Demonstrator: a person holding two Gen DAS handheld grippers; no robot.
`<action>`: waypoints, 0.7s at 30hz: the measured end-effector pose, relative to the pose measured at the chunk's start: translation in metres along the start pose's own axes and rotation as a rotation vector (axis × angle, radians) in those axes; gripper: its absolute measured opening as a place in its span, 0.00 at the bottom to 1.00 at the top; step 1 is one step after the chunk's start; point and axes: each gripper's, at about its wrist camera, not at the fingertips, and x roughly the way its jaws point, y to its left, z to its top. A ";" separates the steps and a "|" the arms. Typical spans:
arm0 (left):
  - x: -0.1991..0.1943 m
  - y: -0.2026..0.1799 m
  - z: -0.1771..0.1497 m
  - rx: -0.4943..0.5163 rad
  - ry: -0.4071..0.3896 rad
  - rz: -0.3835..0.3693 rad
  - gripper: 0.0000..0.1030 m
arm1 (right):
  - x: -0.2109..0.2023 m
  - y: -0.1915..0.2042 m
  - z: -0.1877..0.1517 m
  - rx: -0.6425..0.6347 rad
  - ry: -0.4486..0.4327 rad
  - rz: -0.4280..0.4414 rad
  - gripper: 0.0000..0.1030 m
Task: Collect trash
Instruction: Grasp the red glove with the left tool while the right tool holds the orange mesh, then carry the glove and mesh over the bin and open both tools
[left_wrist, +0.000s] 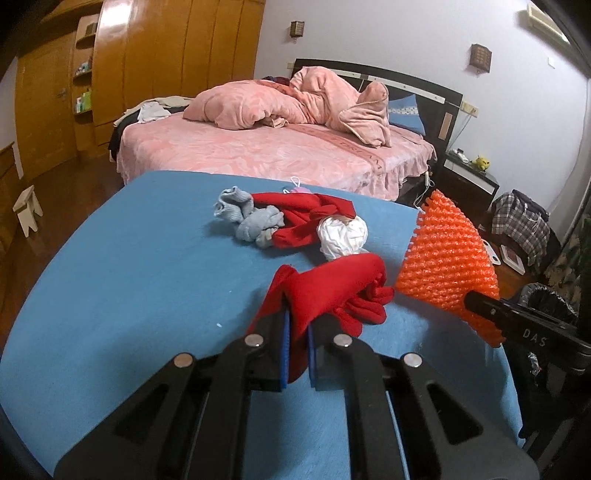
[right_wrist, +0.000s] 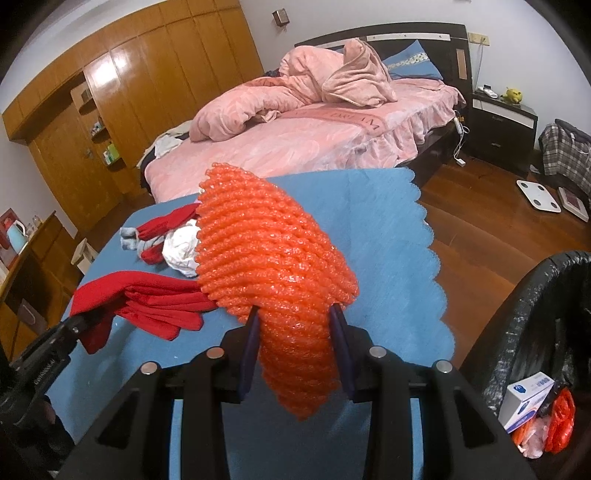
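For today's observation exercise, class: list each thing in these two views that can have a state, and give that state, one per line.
Left tool: shut on the red cloth.
Right tool: shut on the orange foam net, held above the table.
White crumpled wad: lying loose on the blue table cover.
Grey socks: bunched, on the table.
Bin: open, black-lined, partly filled.
Bed: unmade.

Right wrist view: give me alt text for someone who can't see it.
The right gripper grips orange foam netting above a blue-covered table. A black-lined trash bin stands at right; the left gripper holds a red glove.
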 end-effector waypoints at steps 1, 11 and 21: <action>-0.001 0.001 -0.001 0.000 0.001 0.001 0.07 | 0.000 0.001 -0.001 -0.002 0.003 -0.001 0.36; -0.020 0.003 -0.008 0.000 -0.001 -0.006 0.07 | -0.010 0.010 -0.011 -0.011 0.014 0.017 0.36; -0.043 -0.008 -0.005 0.019 -0.037 -0.022 0.07 | -0.041 0.014 -0.017 -0.038 -0.014 0.011 0.36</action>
